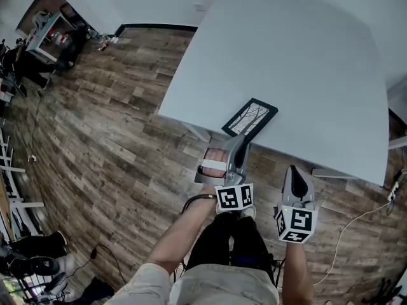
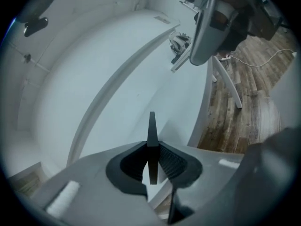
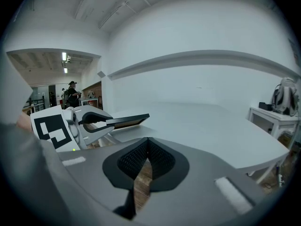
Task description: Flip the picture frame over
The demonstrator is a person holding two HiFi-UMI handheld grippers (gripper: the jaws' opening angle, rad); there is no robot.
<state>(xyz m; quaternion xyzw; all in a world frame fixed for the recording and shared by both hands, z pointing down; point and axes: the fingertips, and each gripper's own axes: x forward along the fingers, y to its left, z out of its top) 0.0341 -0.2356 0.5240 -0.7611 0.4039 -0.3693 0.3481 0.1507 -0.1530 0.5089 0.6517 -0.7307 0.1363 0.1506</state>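
grips picture frame (image 1: 250, 117) by near edge with left gripper (image 1: 241, 143), likely for turning; holds right gripper (image 1: 297, 172) closed, empty, aside.

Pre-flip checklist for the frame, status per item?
1. Left gripper grips the picture frame: ok, its jaws are shut on the frame's thin edge.
2. Frame not yet flipped: ok, the picture side faces up in the head view.
3. Frame lifted clear of the table: cannot tell. It is at the table's near edge, roughly level.
4. Right gripper free to assist: ok, its jaws are shut on nothing and it is off the table, beside the left gripper.
5. Grip deep enough for the turn: cannot tell, only the edge shows between the pads.
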